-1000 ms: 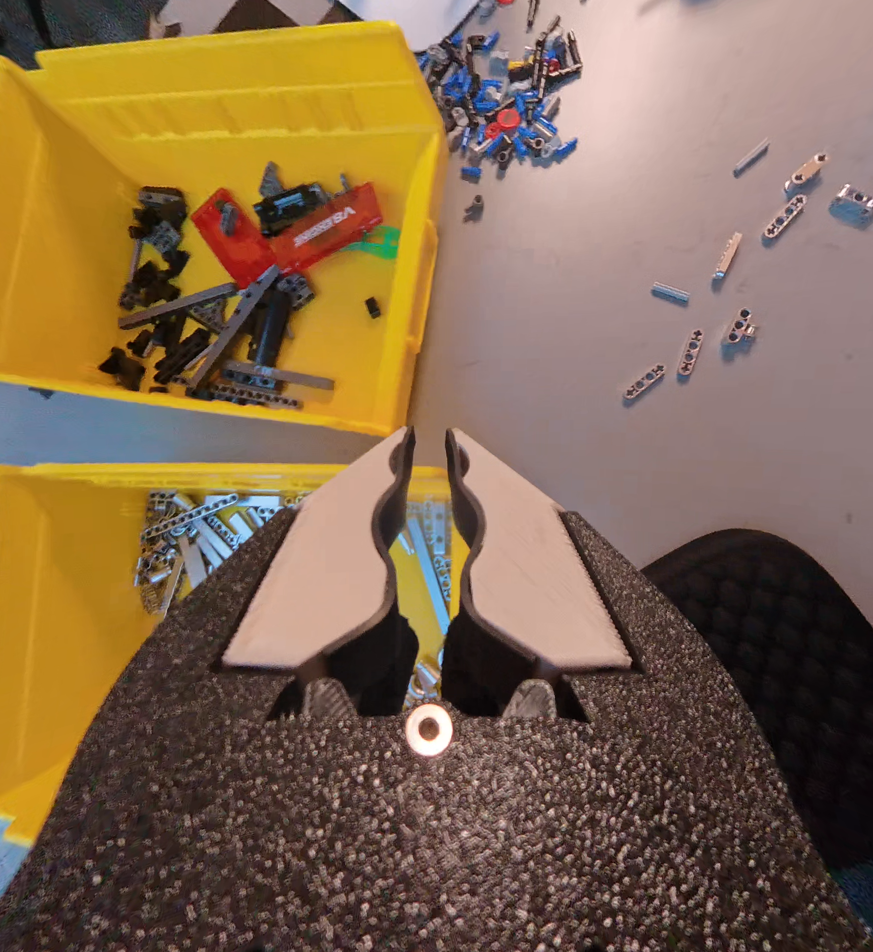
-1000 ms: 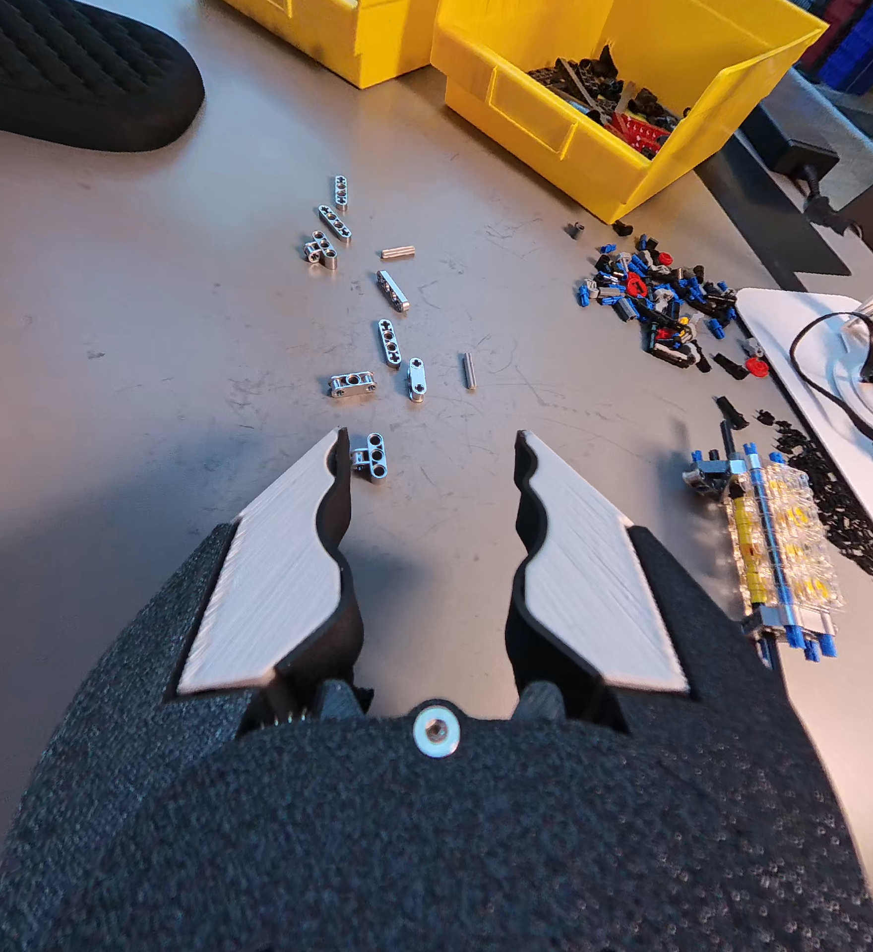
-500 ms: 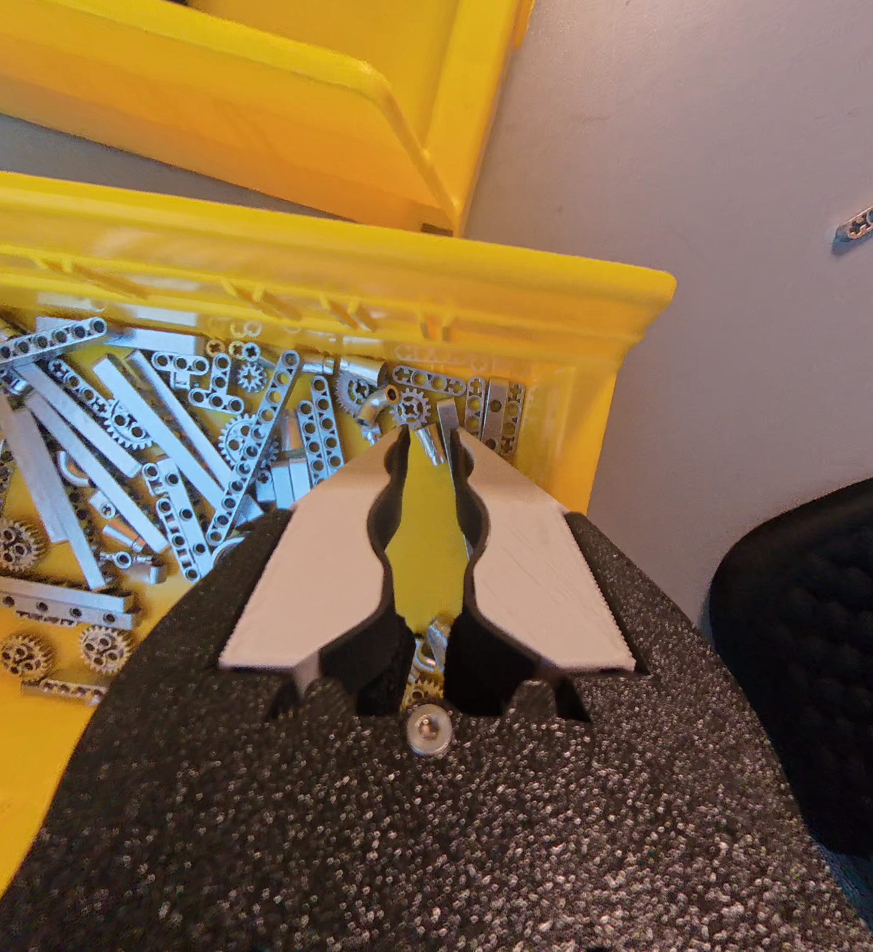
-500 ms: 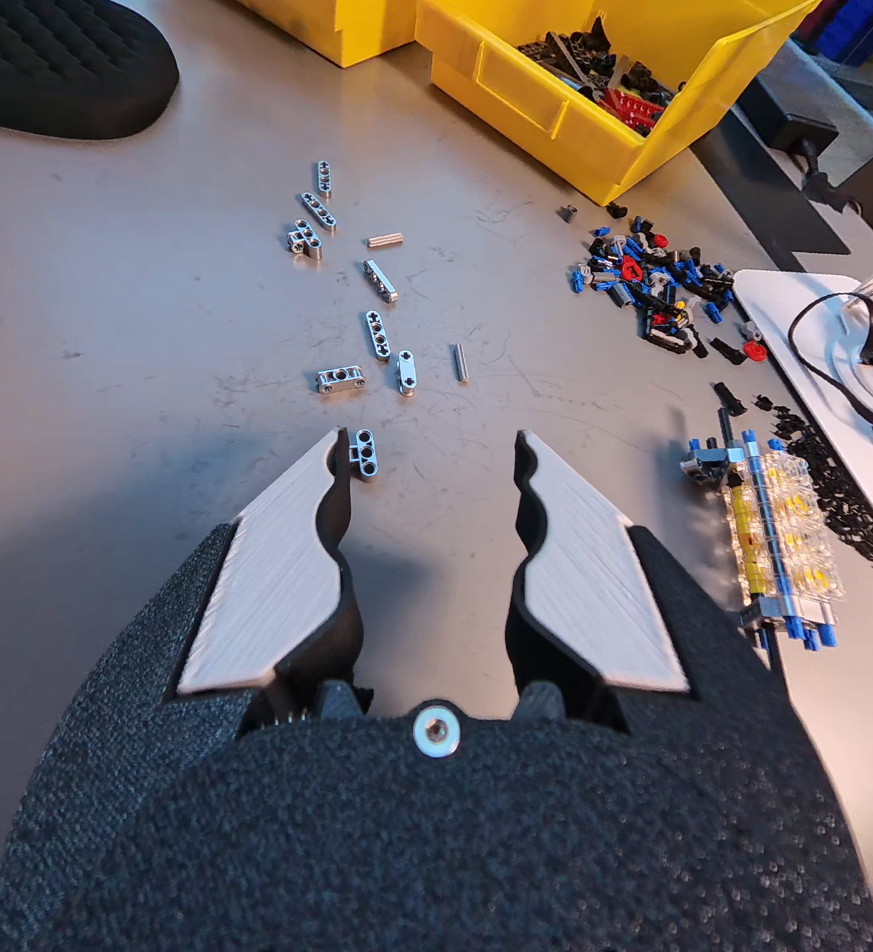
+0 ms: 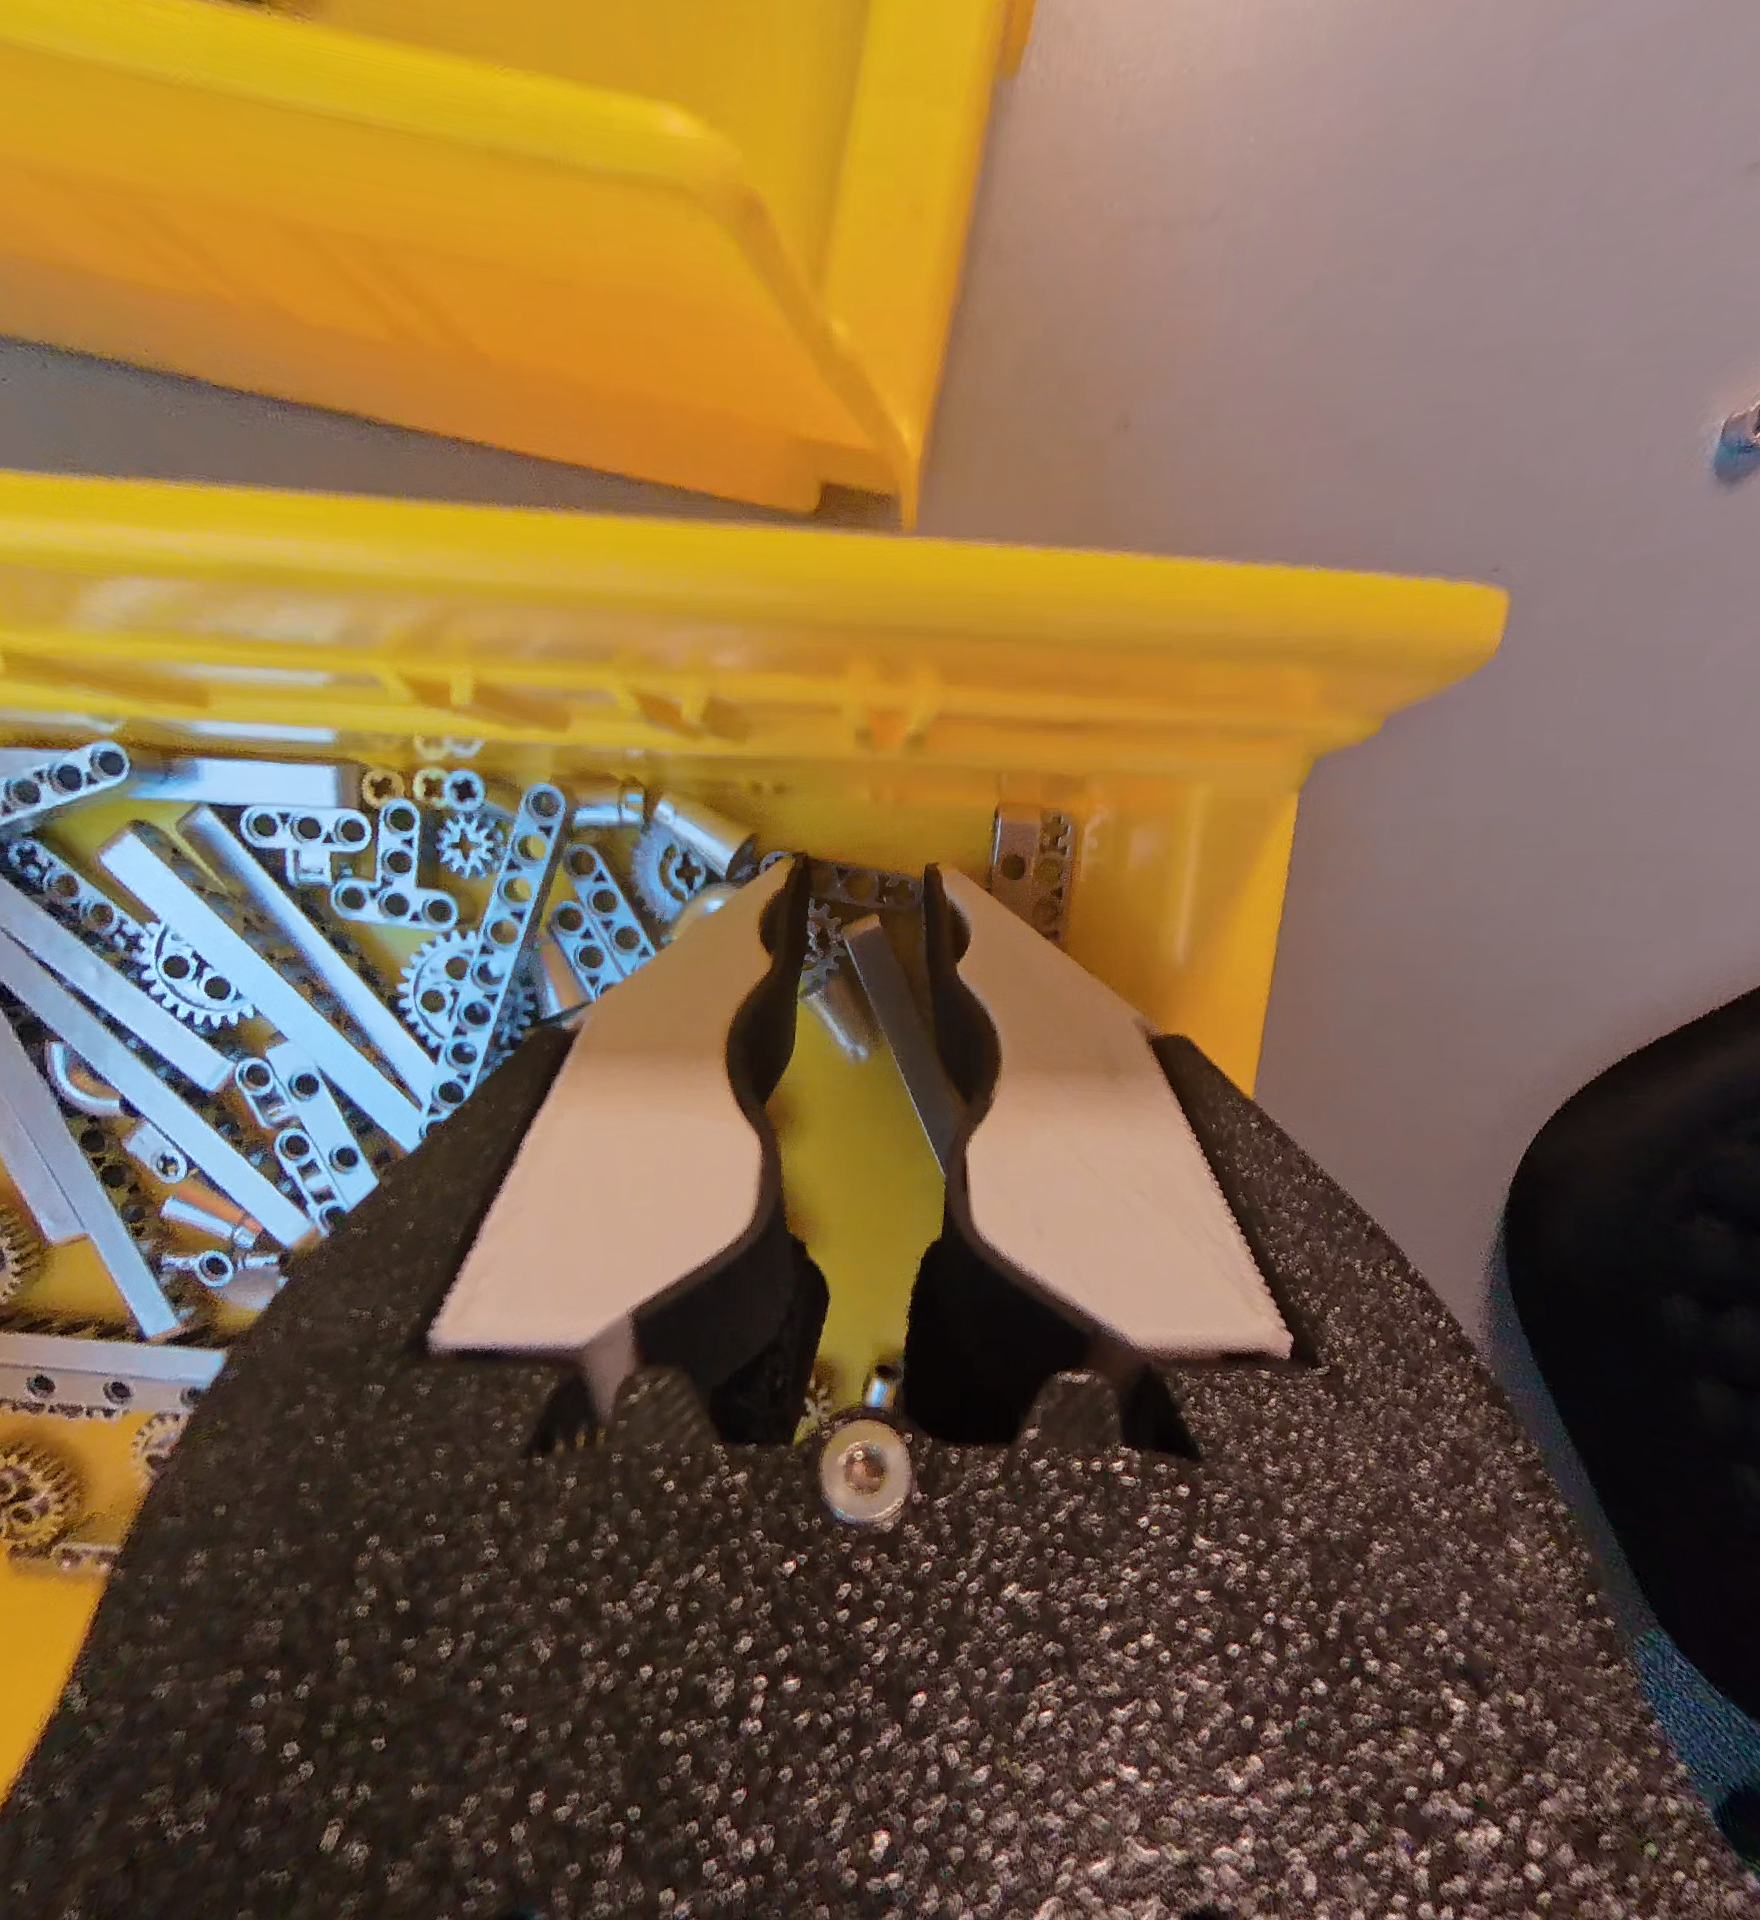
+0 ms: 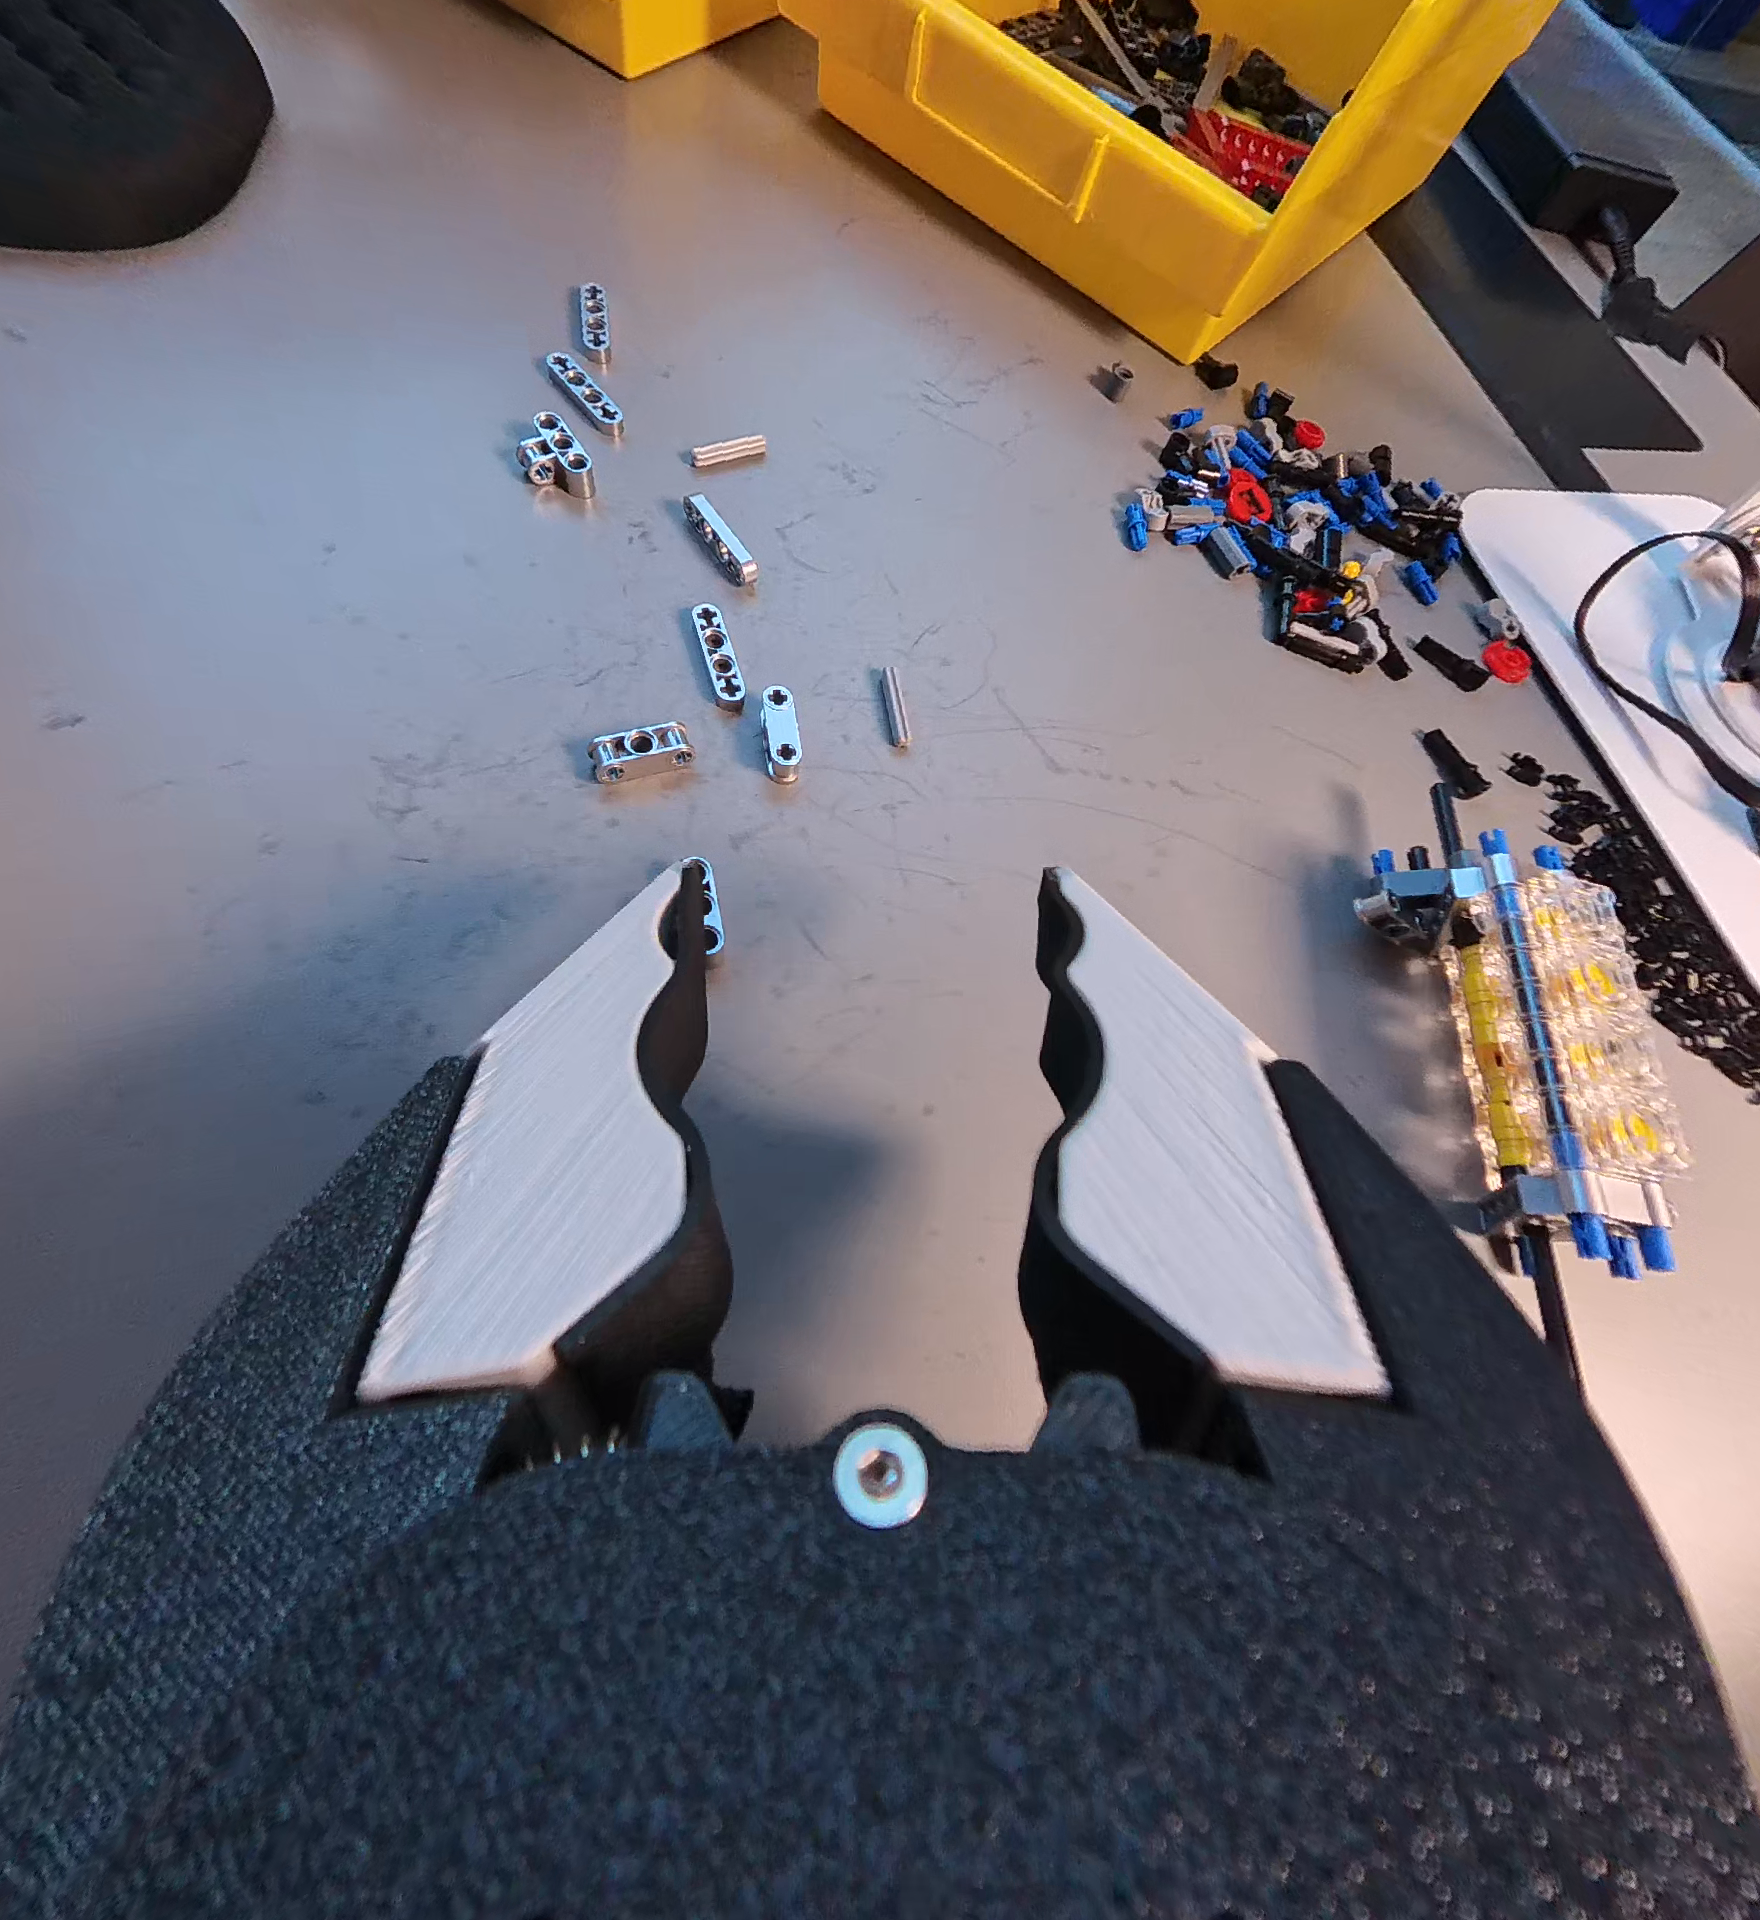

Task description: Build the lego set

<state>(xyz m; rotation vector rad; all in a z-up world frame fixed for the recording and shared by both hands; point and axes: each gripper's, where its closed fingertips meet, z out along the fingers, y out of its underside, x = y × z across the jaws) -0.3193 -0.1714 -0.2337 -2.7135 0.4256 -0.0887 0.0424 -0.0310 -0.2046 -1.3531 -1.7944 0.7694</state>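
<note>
My left gripper (image 5: 863, 873) is low inside the near yellow bin (image 5: 710, 644), at its right end. The bin holds a heap of grey beams and gears (image 5: 232, 987). The jaws stand a little apart. A grey beam (image 5: 891, 1018) lies between them and leans towards the right finger; the left pad is clear of it. My right gripper (image 6: 868, 873) is wide open and empty, above the grey table (image 6: 232, 623). A small grey three-hole piece (image 6: 712, 920) lies on the table right at its left fingertip.
A second yellow bin (image 5: 440, 208) stands behind the near one and holds dark and red parts (image 6: 1219, 94). Loose grey pieces (image 6: 720, 655), a pile of blue, black and red bits (image 6: 1291, 530), a clear-panelled assembly (image 6: 1551, 1049), a white board with a cable (image 6: 1634, 644) and a black pad (image 6: 76, 125) are on the table. Left tips to right tips: about 40 centimeters.
My left gripper has gone down from above the bins into the near bin, and its jaws have opened wider. My right gripper stays open and has only drifted slightly.
</note>
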